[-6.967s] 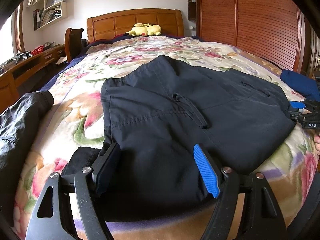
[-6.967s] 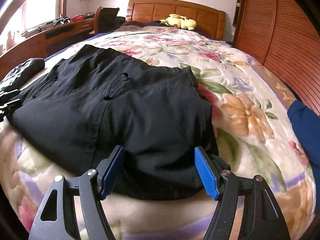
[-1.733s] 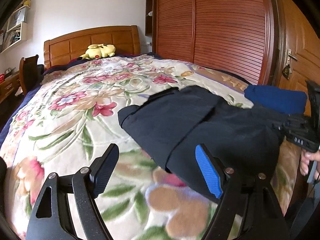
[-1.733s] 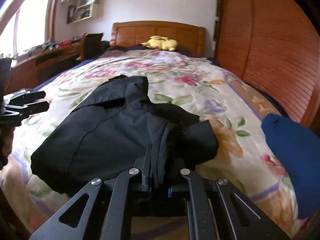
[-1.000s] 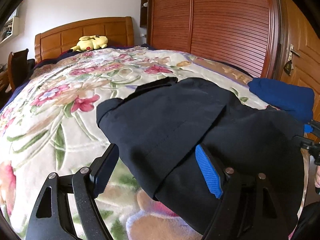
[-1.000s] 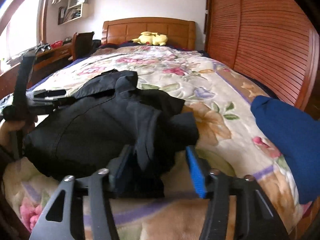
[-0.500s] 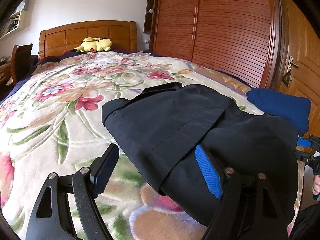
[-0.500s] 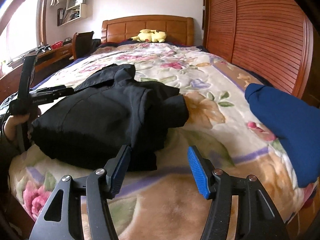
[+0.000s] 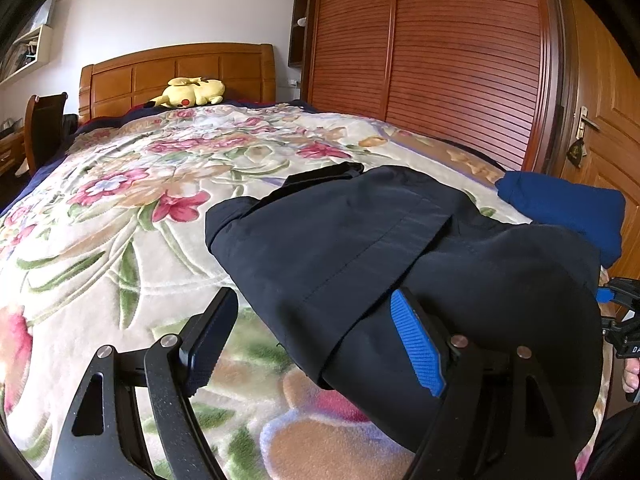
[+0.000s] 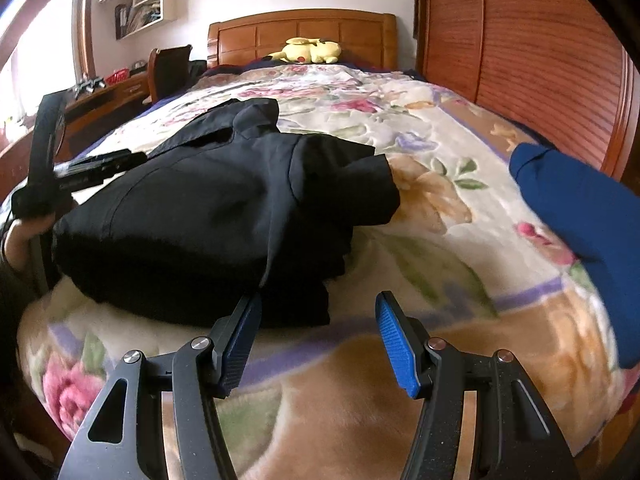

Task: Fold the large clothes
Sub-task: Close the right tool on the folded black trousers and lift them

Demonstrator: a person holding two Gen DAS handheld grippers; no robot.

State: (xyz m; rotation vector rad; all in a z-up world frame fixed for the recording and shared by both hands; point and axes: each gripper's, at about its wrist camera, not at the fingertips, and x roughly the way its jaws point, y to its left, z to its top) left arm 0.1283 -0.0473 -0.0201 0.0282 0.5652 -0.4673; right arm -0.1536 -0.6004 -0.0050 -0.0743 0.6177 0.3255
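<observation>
A black garment lies folded in a compact bundle on the floral bedspread near the foot of the bed; it also shows in the right wrist view. My left gripper is open and empty, just over the bundle's near left edge. My right gripper is open and empty, just off the bundle's near right corner, not touching it. The left gripper also shows from the side in the right wrist view, at the bundle's left side.
A folded blue garment lies at the bed's right edge, also seen in the left wrist view. A yellow plush toy sits by the wooden headboard. A slatted wooden wardrobe stands right; a desk and chair stand left.
My right gripper has let go of the black garment, opened and drawn back from it. The bundle now rests on the bed. My left gripper stays open near its edge.
</observation>
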